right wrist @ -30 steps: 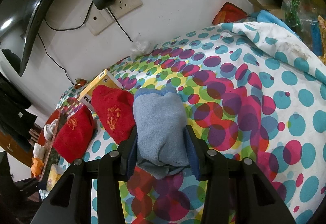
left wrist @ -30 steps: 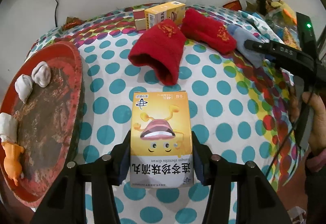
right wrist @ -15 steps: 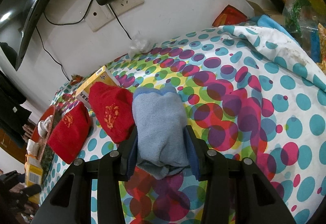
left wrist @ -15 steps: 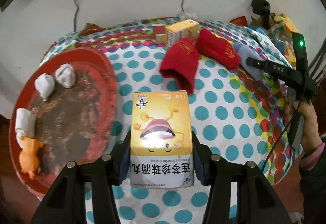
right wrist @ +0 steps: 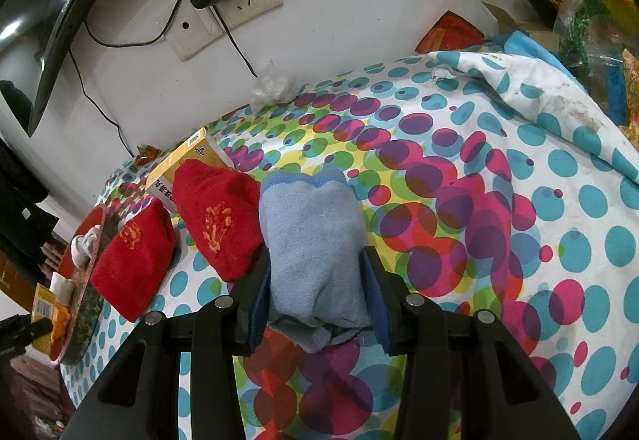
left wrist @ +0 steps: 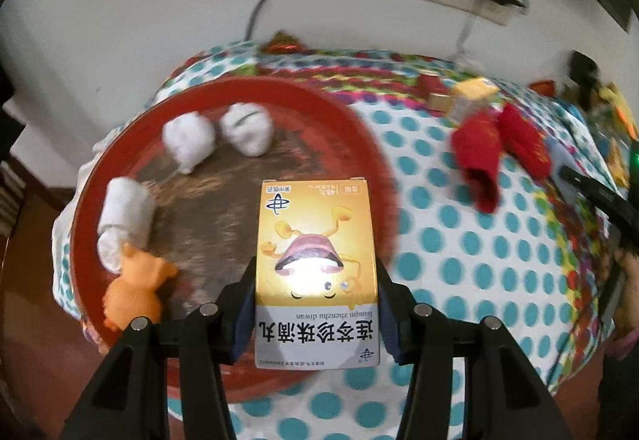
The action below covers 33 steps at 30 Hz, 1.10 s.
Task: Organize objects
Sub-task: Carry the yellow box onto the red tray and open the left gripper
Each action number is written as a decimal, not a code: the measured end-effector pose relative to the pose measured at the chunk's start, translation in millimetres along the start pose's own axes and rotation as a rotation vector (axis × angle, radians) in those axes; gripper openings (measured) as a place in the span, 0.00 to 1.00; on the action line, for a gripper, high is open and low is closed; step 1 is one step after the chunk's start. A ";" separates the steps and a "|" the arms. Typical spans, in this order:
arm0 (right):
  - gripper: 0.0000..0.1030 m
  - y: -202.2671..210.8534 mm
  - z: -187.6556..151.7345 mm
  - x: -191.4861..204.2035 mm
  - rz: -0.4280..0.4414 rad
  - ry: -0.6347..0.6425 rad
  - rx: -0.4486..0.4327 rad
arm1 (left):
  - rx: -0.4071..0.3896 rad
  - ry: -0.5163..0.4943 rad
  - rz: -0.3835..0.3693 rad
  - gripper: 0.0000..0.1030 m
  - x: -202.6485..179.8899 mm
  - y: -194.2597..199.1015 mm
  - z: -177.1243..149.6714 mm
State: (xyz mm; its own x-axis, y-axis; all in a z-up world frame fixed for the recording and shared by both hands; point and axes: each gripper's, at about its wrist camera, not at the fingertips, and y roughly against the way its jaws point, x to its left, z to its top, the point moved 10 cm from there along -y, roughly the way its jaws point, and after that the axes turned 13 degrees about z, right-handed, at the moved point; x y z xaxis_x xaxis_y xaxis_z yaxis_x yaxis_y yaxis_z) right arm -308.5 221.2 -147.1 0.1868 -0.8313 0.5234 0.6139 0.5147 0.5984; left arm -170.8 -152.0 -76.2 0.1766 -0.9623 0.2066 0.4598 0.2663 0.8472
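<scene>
The left gripper (left wrist: 315, 304) has its fingers clamped on the sides of a yellow cardboard medicine box (left wrist: 315, 272), held over the round red tray (left wrist: 351, 128). Left of the fingers on the tray lie white cloth bundles (left wrist: 191, 144) and an orange soft toy (left wrist: 135, 288). The right gripper (right wrist: 315, 292) pinches a light blue folded sock (right wrist: 315, 240) over the dotted tablecloth (right wrist: 519, 240); two red socks (right wrist: 217, 224) lie left of its fingers.

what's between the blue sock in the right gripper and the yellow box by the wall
A red sock lies between the blue sock and the yellow box, seen in the right wrist view.
</scene>
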 end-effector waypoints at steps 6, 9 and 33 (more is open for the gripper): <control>0.39 0.1 0.1 -0.2 -0.001 0.001 0.001 | 0.053 0.040 0.015 0.50 31.3 -27.2 -7.3; 0.39 0.1 0.0 -0.2 -0.004 0.003 0.001 | 0.079 0.054 0.018 0.50 43.4 -38.6 -12.9; 0.40 -0.4 -0.2 -0.2 -0.015 0.013 0.006 | 0.102 0.044 0.044 0.51 70.4 -67.1 -22.0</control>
State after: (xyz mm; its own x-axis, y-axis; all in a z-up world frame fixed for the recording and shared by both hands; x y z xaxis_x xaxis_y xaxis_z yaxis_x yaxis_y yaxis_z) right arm -308.7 221.2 -147.6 0.1877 -0.8413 0.5069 0.6123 0.5037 0.6094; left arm -170.0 -236.5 -129.2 0.2336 -0.9458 0.2255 0.3603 0.2996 0.8834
